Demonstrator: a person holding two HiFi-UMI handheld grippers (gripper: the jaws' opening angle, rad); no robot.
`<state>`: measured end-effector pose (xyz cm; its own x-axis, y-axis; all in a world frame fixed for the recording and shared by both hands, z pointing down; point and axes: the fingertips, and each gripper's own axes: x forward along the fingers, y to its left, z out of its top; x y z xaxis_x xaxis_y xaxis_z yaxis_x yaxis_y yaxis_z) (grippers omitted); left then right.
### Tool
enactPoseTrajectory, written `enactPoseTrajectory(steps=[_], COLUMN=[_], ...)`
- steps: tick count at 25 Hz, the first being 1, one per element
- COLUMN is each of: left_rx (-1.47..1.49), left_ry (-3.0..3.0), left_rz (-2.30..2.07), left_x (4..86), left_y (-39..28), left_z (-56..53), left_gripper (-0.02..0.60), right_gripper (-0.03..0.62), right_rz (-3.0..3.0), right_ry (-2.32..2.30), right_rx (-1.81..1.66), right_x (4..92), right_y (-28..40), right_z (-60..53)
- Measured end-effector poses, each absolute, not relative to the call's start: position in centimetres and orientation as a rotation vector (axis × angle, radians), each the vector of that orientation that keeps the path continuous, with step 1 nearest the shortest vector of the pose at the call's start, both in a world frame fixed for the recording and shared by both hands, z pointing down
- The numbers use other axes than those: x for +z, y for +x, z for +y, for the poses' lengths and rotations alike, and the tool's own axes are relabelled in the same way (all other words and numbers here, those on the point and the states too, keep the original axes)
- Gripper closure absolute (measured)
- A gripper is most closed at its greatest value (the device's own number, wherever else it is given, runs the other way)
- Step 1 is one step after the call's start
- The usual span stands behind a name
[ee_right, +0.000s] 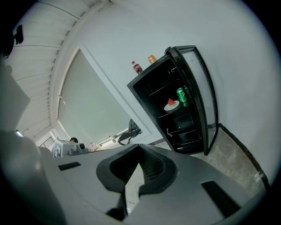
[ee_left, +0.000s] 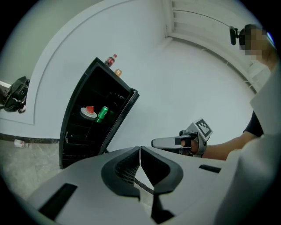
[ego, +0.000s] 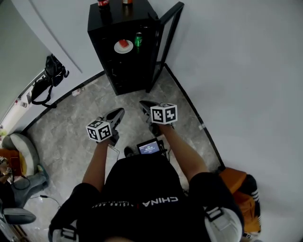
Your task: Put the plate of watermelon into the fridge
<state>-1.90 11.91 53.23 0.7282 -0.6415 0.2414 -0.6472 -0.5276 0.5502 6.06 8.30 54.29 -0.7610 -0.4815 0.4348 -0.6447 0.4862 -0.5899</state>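
A white plate with a red watermelon slice [ego: 123, 46] rests on a shelf inside the small black fridge [ego: 118, 71], beside a green can [ego: 138, 40]. The plate [ee_left: 89, 112] also shows in the left gripper view and the plate [ee_right: 171, 105] in the right gripper view. The fridge door [ego: 163, 42] stands open to the right. My left gripper [ego: 116, 115] and right gripper [ego: 146, 106] hover side by side over the floor, well short of the fridge. Both are shut with nothing held.
Two bottles [ego: 113, 3] stand on top of the fridge. A black bag [ego: 47, 78] lies by the left wall, and a small bottle [ego: 77, 91] at the skirting. An orange bag [ego: 239, 189] sits at the right wall. Grey marble floor [ego: 71, 123] lies between me and the fridge.
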Motion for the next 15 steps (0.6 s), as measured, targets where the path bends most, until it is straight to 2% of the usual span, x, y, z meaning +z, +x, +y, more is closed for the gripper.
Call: enactPoseTrajectory(steps=[15], left_rx=[-0.005], left_ry=[2.349], left_rz=[-1.011], left_x=[50.6], left_y=[0.4], left_z=[9.3], left_gripper=[0.569], right_gripper=[0.579], right_rz=[-2.564], right_ry=[0.941], right_rx=[1.048], right_x=[51.5], right_y=[7.9], right_z=[5.5])
